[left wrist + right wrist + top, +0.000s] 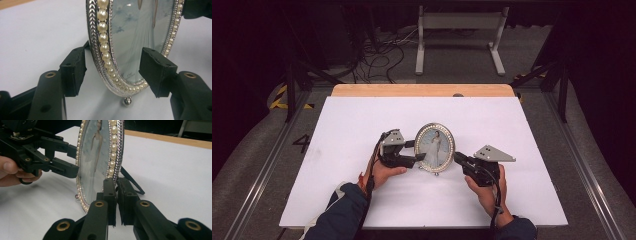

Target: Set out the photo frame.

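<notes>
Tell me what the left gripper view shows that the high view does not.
Left gripper view alone: the left tongs straddle the oval silver pearl-rimmed picture frame with gaps at both pads, and a small silver ball foot sits under the rim. High view alone: the right tongs at the frame's other edge, the wooden table edge, the grey floor. Both: the frame upright on the white sheet.
</notes>
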The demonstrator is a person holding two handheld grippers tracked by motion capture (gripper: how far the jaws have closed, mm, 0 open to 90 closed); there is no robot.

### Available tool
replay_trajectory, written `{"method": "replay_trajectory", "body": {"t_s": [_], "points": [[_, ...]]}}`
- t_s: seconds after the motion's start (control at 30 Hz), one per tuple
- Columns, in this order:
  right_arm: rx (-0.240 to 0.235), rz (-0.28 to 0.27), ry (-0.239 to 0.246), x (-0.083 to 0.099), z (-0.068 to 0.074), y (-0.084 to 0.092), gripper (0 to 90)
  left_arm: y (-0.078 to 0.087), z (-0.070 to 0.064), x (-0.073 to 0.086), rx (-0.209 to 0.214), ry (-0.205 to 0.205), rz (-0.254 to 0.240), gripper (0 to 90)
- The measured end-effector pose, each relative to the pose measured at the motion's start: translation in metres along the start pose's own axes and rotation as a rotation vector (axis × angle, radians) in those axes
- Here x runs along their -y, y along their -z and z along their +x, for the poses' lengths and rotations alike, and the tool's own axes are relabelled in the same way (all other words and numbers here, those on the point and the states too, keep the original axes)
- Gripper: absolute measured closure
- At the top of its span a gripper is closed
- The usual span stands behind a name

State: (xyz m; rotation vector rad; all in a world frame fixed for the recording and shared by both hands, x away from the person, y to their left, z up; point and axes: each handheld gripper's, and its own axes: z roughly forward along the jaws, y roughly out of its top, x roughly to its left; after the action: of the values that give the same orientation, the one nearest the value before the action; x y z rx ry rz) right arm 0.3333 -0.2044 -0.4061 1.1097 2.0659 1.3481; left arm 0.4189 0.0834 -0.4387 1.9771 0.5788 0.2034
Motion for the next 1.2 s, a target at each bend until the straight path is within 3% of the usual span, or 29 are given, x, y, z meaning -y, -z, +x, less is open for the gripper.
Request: {"method": "replay_trajectory", "body": {"t_s": [0.13, 0.27, 0.57, 1.2], "points": [[0.002, 0.006, -0.004, 0.002, 0.001, 0.001, 84.4, 0.004, 0.000, -0.002, 0.004, -0.017, -0.022, 53.4], [0.007, 0.020, -0.001, 0.005, 0.003, -0.003, 84.5, 0.009, 0.004, 0.000, 0.010, -0.002, -0.021, 63.5], [-0.010, 0.031, -0.005, 0.005, 0.001, -0.011, 84.4, 0.014, 0.001, 0.003, -0.008, -0.013, 0.005, 66.1], [-0.024, 0.050, 0.034, -0.001, -0.006, -0.024, 83.4, 0.024, -0.014, 0.009, -0.067, -0.044, 0.059, 67.0]]}}
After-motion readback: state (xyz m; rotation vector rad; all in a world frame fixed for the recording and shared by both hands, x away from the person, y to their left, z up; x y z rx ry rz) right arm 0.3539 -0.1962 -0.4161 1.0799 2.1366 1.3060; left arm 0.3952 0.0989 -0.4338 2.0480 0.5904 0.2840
